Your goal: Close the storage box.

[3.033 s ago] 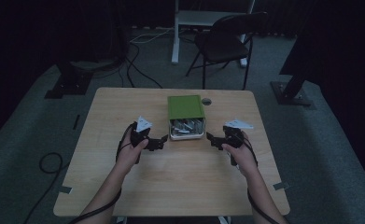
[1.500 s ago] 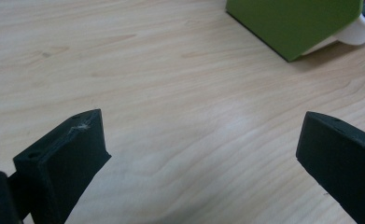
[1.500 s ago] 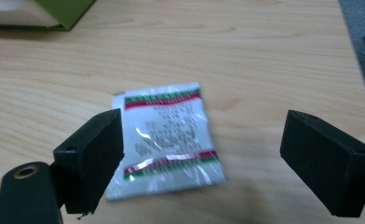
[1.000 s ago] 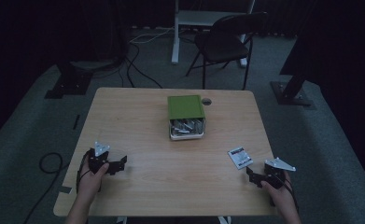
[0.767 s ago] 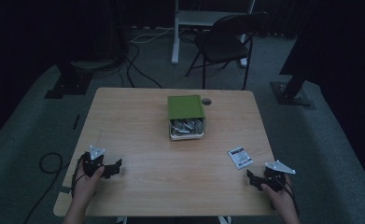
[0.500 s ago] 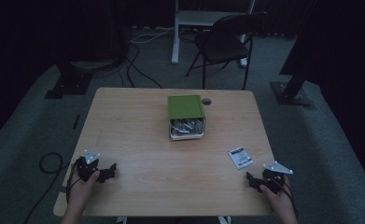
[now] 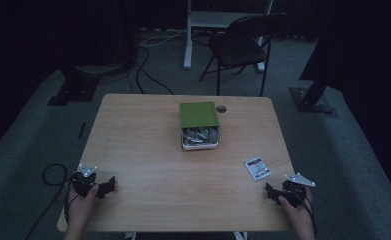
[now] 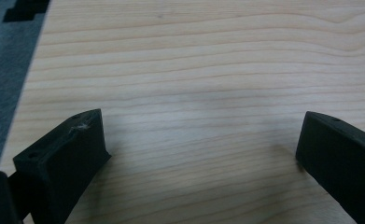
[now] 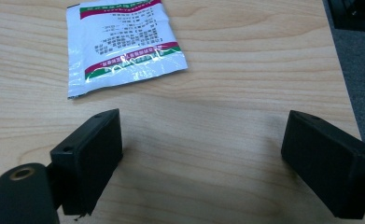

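Both hands had drawn back to the table's (image 7: pixel 148 150) near corners. The left claw (image 8: pixel 199 154) and right claw (image 9: pixel 201 156) gaped empty, the sachet (image 9: pixel 122 44) lying released just ahead; that placement looked finished.

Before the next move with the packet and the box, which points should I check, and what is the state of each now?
1. Right claw open and empty: ok.
2. Left claw open and empty: ok.
3. Packet lies flat on the table, apart from the right claw: ok.
4. Box open, green lid folded back: ok.
5. Room in the box for more packets: cannot tell.
6. Bare table between packet and box: ok.
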`<action>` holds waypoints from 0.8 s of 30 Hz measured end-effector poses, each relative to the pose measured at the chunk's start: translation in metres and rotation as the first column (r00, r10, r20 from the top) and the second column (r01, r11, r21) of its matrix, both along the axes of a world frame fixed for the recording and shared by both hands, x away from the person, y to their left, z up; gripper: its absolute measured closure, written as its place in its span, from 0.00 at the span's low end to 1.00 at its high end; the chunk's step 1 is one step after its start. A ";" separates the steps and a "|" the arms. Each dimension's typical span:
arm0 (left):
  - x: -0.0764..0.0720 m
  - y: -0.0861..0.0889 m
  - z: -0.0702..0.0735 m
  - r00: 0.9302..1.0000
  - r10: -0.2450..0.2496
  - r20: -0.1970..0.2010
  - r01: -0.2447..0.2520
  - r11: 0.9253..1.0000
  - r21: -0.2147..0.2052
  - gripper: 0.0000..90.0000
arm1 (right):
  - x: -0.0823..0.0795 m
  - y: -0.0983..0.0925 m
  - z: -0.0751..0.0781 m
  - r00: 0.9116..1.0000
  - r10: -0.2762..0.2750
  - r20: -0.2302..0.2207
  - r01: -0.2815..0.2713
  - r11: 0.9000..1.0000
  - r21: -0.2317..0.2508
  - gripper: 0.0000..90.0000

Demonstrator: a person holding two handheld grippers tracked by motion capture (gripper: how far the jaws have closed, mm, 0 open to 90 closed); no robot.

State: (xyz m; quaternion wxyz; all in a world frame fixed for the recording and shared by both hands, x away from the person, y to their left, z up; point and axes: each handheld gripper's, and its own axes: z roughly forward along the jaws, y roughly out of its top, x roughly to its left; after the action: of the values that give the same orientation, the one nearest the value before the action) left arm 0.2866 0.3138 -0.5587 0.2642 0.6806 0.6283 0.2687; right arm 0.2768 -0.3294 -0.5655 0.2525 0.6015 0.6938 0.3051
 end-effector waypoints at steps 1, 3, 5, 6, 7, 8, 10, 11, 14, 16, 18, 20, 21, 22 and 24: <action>0.000 0.001 0.000 1.000 0.010 -0.006 -0.010 1.000 -0.007 0.03 | 0.000 0.000 0.000 1.000 -0.002 0.000 0.002 1.000 0.000 0.13; -0.001 0.001 0.000 0.999 0.030 -0.011 -0.030 0.999 -0.020 0.03 | 0.000 0.000 0.000 1.000 -0.008 0.000 0.008 1.000 -0.001 0.13; -0.001 0.000 0.000 0.999 0.045 -0.012 -0.045 0.999 -0.022 0.03 | 0.000 0.000 0.000 1.000 -0.012 0.000 0.012 1.000 -0.001 0.13; -0.001 0.000 0.000 0.999 0.051 -0.011 -0.051 0.998 -0.023 0.03 | 0.000 0.000 0.000 1.000 -0.013 0.000 0.013 1.000 0.000 0.13; -0.001 -0.001 0.000 0.998 0.056 -0.011 -0.056 0.998 -0.022 0.03 | 0.000 0.000 0.000 1.000 -0.014 0.000 0.014 1.000 0.000 0.13; -0.001 -0.001 0.000 0.998 0.063 -0.011 -0.063 0.998 -0.022 0.03 | 0.000 0.000 0.000 1.000 -0.014 0.000 0.014 1.000 0.000 0.13; -0.002 -0.001 0.000 0.997 0.077 -0.010 -0.077 0.997 -0.024 0.03 | 0.000 0.000 0.000 1.000 -0.015 0.000 0.015 1.000 0.000 0.13; -0.002 -0.001 0.000 0.997 0.080 -0.009 -0.080 0.997 -0.024 0.03 | 0.000 0.000 0.000 1.000 -0.015 0.000 0.015 1.000 0.000 0.13; -0.002 -0.002 0.000 0.996 0.091 -0.010 -0.091 0.996 -0.025 0.03 | 0.000 0.000 0.000 1.000 -0.019 0.000 0.019 1.000 0.000 0.13; -0.002 -0.002 -0.001 0.996 0.093 -0.009 -0.093 0.995 -0.025 0.02 | 0.000 0.000 0.000 1.000 -0.023 -0.001 0.023 1.000 0.001 0.13; -0.002 -0.002 -0.001 0.996 0.094 -0.009 -0.094 0.995 -0.025 0.02 | 0.000 0.000 0.000 1.000 -0.026 -0.001 0.026 1.000 0.001 0.13; -0.002 -0.002 -0.001 0.996 0.094 -0.009 -0.094 0.995 -0.025 0.02 | 0.000 0.000 0.000 1.000 -0.026 -0.001 0.026 1.000 0.001 0.13; -0.002 -0.002 -0.001 0.996 0.094 -0.009 -0.094 0.995 -0.025 0.02 | 0.000 0.000 0.000 1.000 -0.026 -0.001 0.026 1.000 0.001 0.13; -0.002 -0.002 -0.001 0.996 0.094 -0.008 -0.094 0.995 -0.025 0.02 | 0.000 0.000 0.000 1.000 -0.026 -0.001 0.026 1.000 0.001 0.13; -0.001 -0.002 -0.001 0.995 0.095 -0.008 -0.095 0.995 -0.026 0.02 | 0.000 0.000 0.000 1.000 -0.026 -0.001 0.026 1.000 0.001 0.13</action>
State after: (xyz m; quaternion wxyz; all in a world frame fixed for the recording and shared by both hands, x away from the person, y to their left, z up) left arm 0.2852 0.3113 -0.5594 0.2580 0.6473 0.6643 0.2705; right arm 0.2771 -0.3292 -0.5656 0.2561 0.6108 0.6857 0.3019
